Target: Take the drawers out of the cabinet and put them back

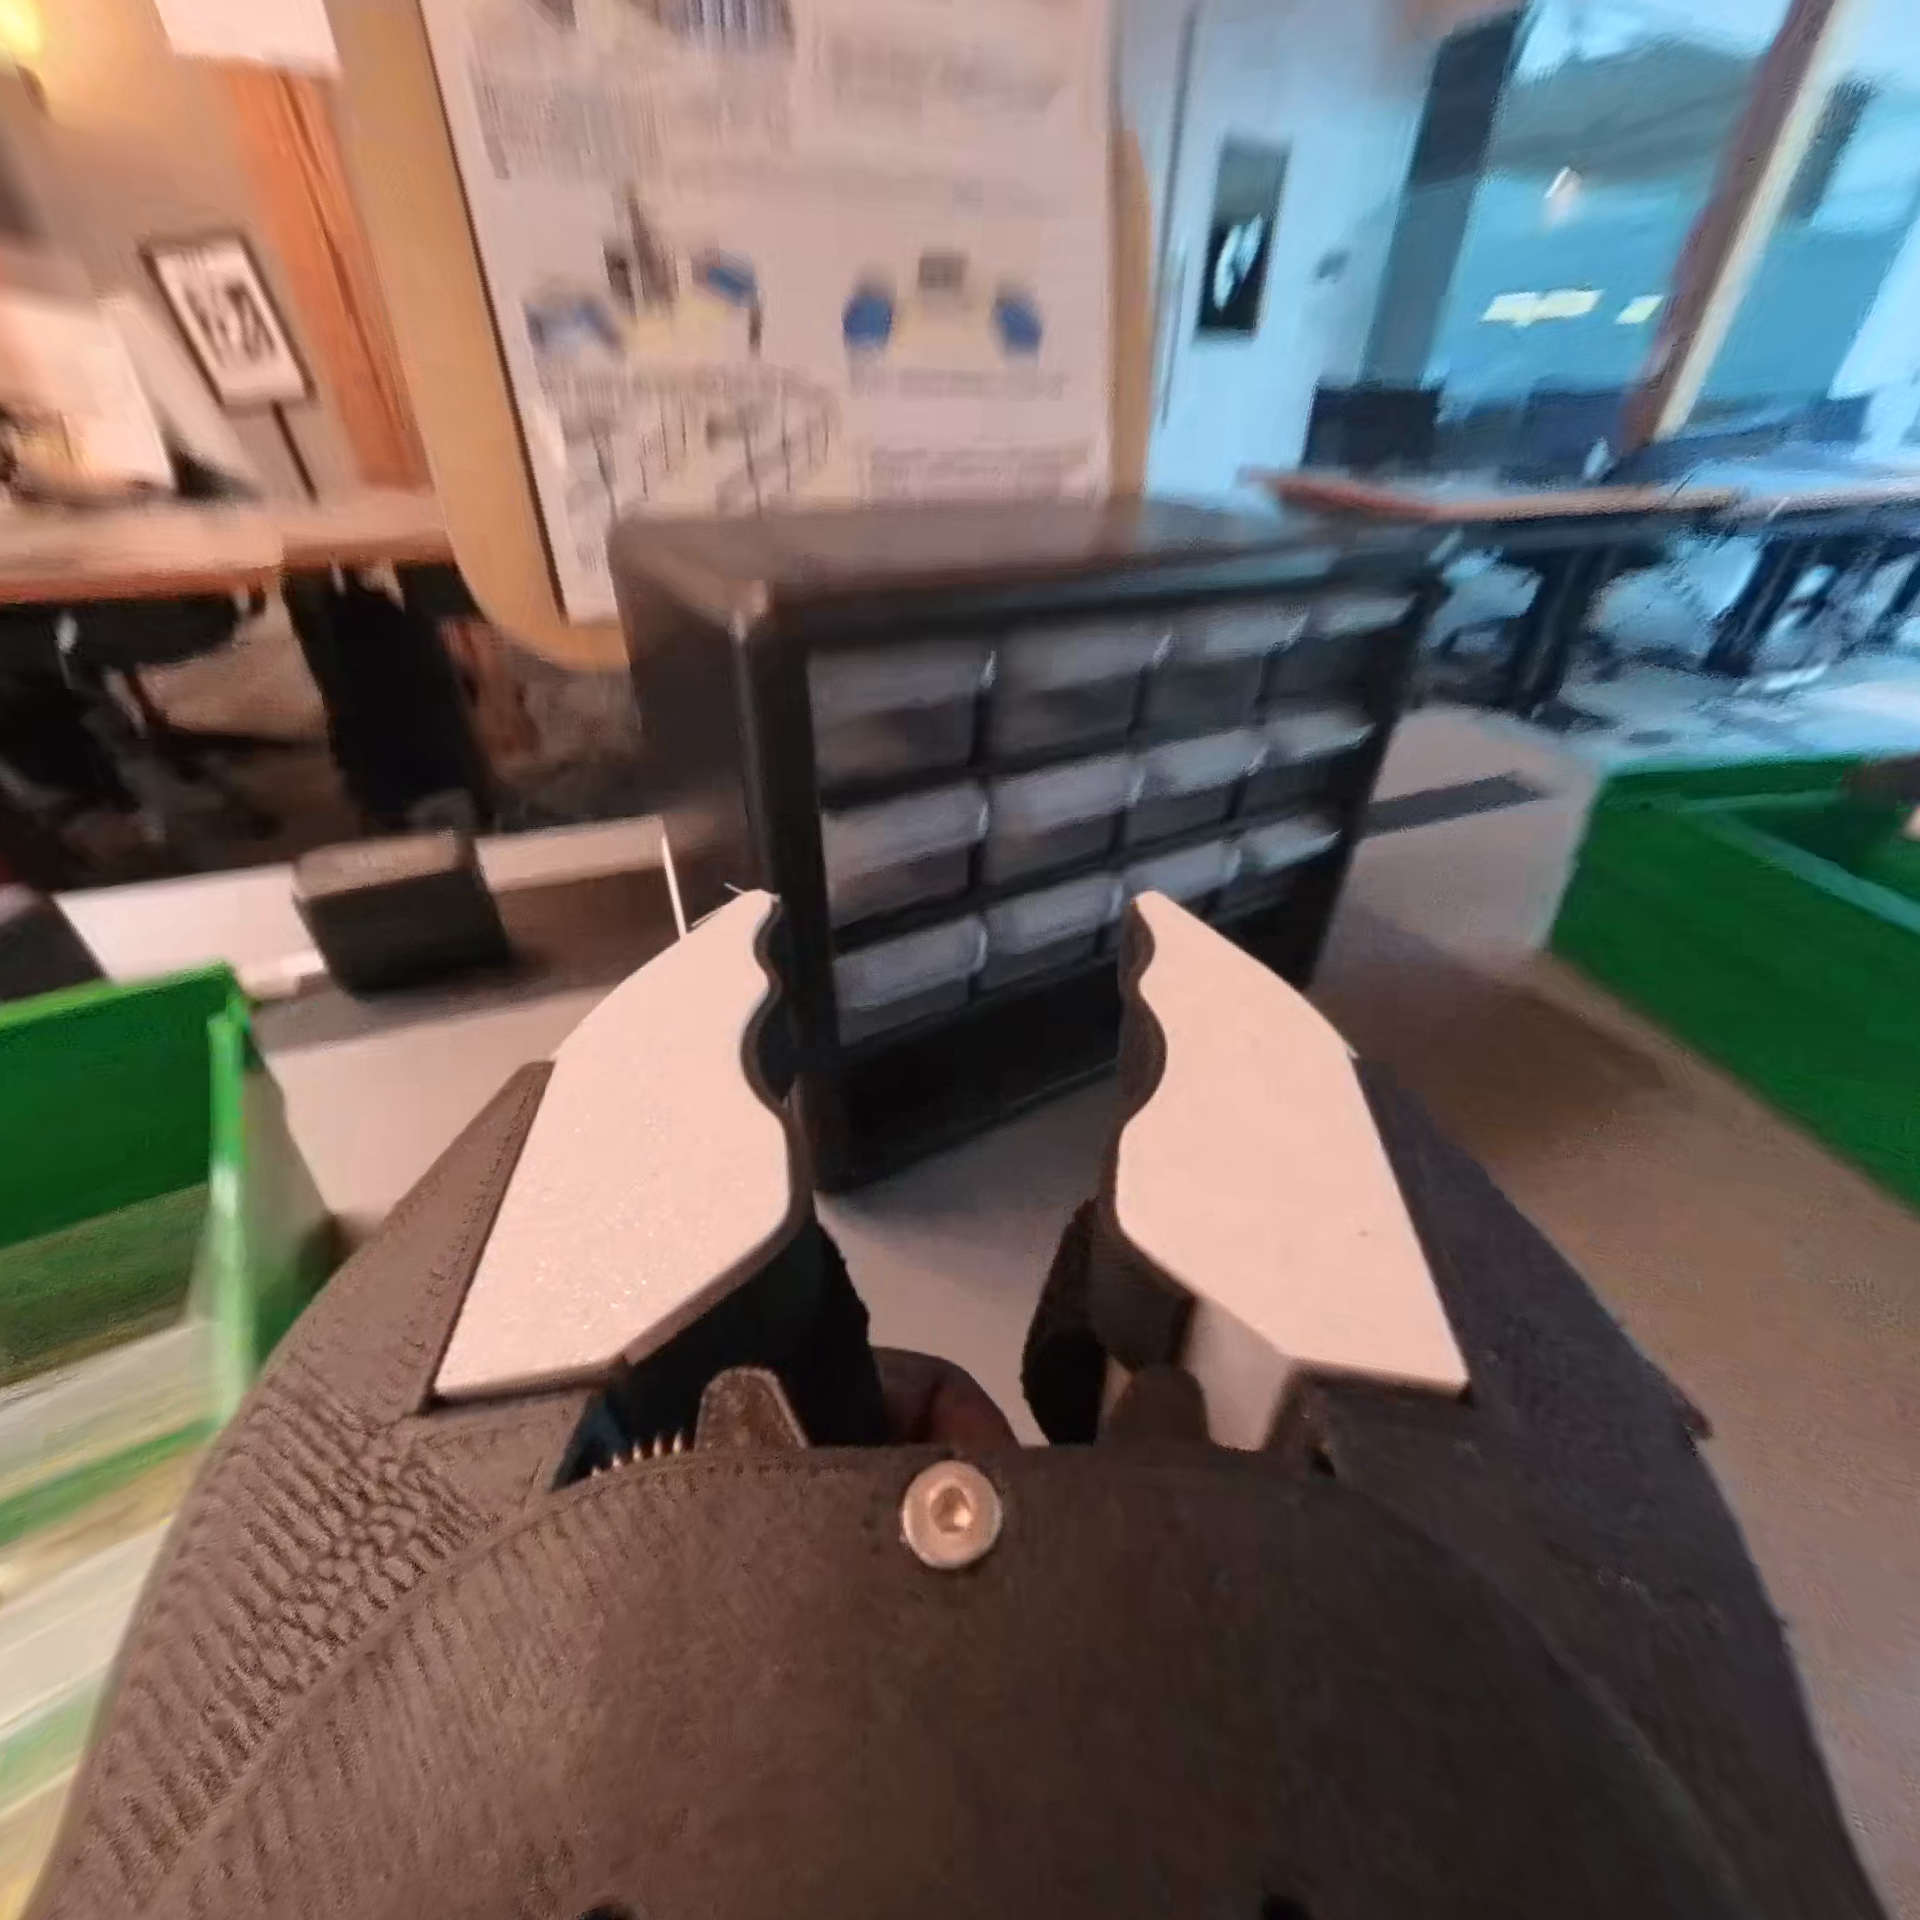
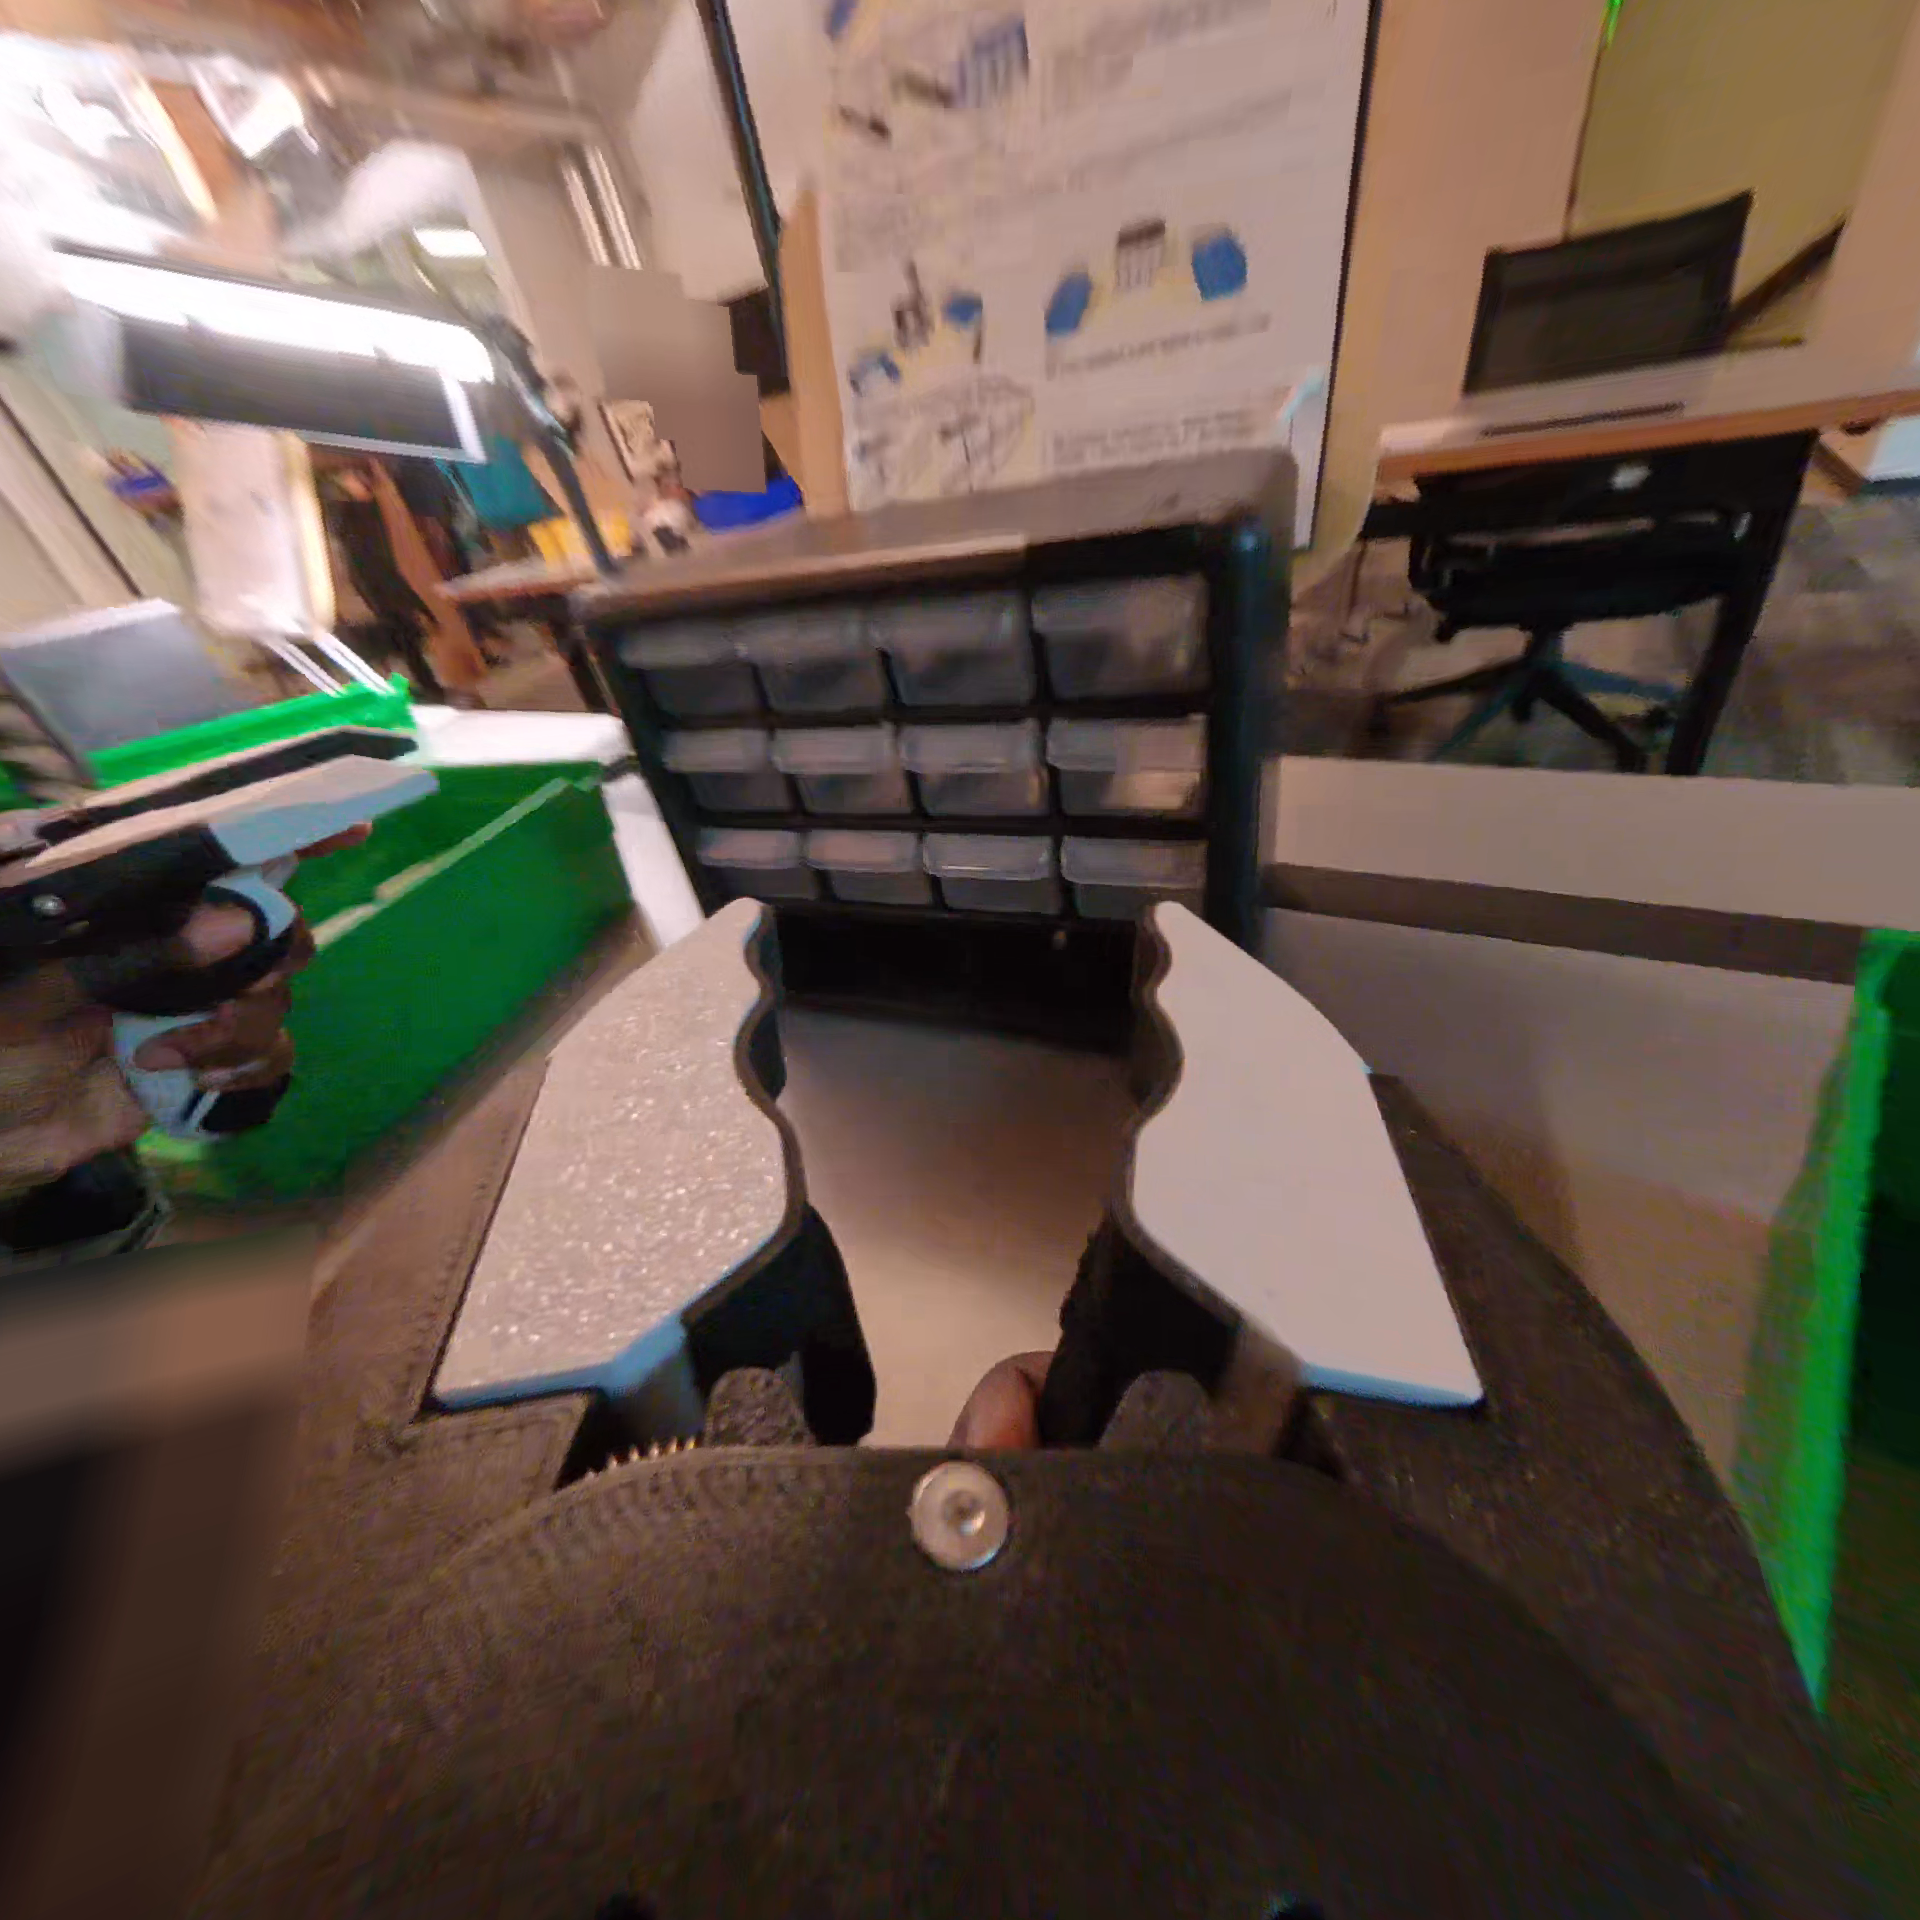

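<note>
Right wrist view: cabinet (image 2: 935, 748) ahead, beyond spread jaws; drawers (image 2: 925, 748) in

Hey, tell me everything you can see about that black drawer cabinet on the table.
The cabinet is a small black frame, plastic by its look, standing upright on the grey table. It holds three rows of four clear drawers, all pushed in. Below them is a wide dark bottom compartment; whether a drawer sits there cannot be told. Its top is flat. Neither gripper touches it; both are open and short of its front. Green bins flank it.
</note>
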`<state>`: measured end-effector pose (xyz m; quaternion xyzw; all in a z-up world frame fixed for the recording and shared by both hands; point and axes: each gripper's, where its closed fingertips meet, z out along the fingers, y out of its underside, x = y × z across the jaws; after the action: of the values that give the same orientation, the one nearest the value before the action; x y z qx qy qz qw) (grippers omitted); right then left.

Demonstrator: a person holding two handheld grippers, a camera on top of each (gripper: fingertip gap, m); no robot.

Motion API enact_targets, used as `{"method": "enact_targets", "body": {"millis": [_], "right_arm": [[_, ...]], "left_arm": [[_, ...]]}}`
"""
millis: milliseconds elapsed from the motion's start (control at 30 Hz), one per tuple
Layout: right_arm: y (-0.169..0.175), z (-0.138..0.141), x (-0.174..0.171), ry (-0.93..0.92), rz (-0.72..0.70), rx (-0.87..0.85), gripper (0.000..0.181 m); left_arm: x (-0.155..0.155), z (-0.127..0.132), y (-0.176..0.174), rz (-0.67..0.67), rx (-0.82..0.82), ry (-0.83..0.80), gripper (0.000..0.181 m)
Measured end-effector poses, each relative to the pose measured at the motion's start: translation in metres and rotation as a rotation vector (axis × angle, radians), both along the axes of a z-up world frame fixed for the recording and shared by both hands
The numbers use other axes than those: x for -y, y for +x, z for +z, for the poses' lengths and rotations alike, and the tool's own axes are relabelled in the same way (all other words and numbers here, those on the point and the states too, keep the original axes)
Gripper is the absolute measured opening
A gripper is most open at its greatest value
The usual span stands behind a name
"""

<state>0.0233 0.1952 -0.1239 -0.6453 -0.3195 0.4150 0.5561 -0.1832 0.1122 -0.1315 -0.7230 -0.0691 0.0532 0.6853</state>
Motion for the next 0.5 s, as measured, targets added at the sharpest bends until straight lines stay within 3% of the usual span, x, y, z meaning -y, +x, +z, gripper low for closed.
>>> {"method": "enact_targets", "body": {"millis": [100,200,333,500], "right_arm": [[-0.032,-0.029,-0.055,-0.04,-0.096,0.107,0.062],[-0.048,-0.06,-0.107,0.006,-0.182,0.258,0.057],[-0.069,-0.118,-0.133,0.029,-0.156,0.469,0.055],[-0.087,-0.131,-0.144,0.07,-0.154,0.451,0.022]], "left_arm": [[-0.039,-0.057,-0.015,0.013,0.166,-0.16,0.061],[-0.057,-0.093,-0.044,0.139,0.085,-0.258,0.062],[-0.072,-0.115,-0.061,0.187,-0.025,-0.318,0.052],[-0.083,-0.126,-0.063,0.166,-0.083,-0.377,0.048]]}}
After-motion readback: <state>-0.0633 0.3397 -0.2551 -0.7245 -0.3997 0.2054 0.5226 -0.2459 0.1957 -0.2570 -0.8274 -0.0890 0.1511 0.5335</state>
